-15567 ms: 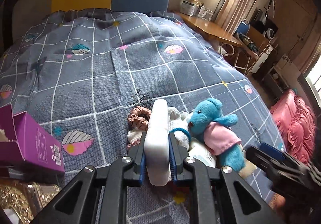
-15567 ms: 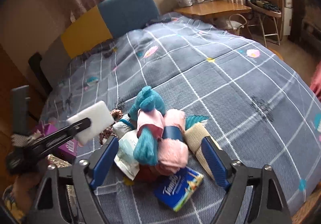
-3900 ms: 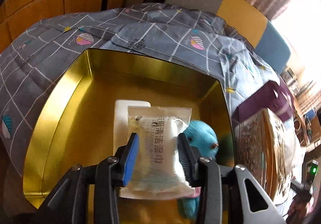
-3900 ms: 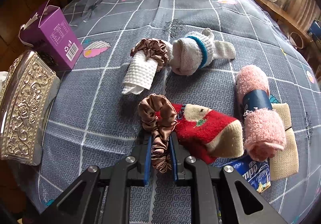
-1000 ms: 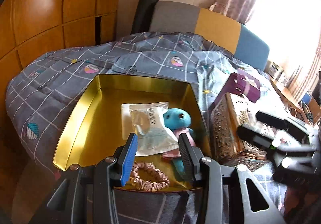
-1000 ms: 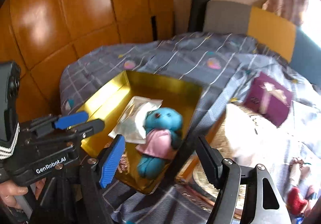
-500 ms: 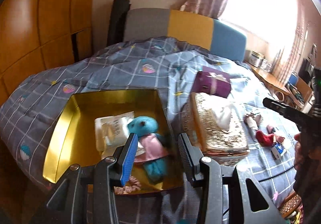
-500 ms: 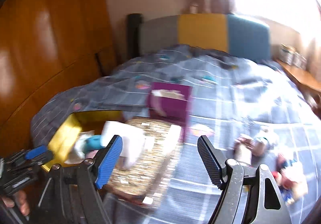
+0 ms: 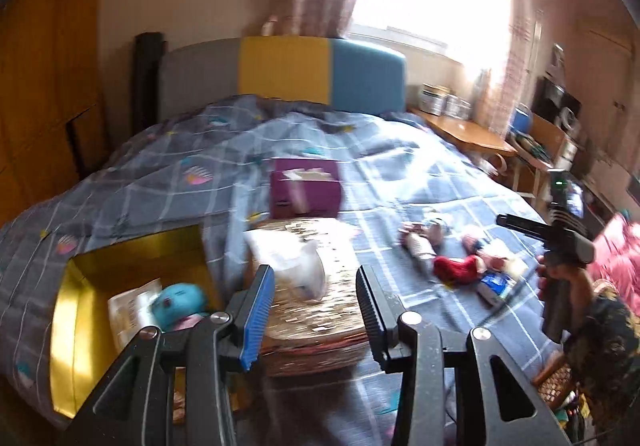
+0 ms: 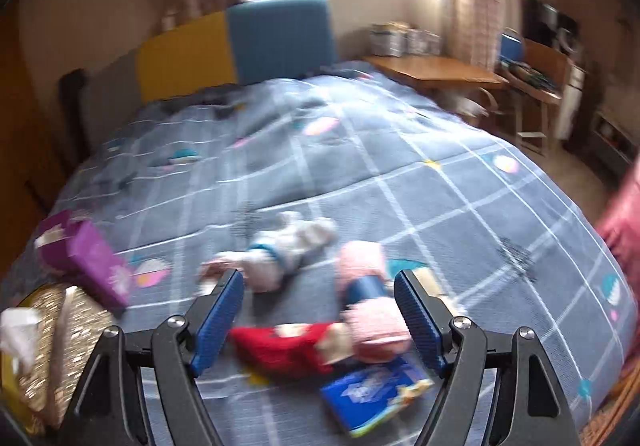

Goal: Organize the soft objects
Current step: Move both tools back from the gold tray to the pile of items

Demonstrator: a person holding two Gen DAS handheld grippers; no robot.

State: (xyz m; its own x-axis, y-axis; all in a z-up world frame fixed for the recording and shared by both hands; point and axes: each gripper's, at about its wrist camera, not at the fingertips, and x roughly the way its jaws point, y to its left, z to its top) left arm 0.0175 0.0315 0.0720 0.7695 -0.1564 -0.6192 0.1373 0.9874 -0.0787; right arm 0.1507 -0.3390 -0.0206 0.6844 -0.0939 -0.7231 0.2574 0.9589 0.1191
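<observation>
While the left claw point(image 9: 316, 302) is held part-open and empty above the gold tin point(image 9: 68, 310), where the blue teddy point(image 9: 178, 300) is lodged, the right claw point(image 10: 318, 320) is spread wide, nothing gripped, over the red sock point(image 10: 284, 346) on the bed point(image 10: 440, 206).

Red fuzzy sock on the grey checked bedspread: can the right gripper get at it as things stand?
Probably yes. The right gripper is empty with its jaws wide, and the red fuzzy sock lies uncovered just ahead between them. The pink rolled towel beside it crowds one end, though blur hides exact contact.
</observation>
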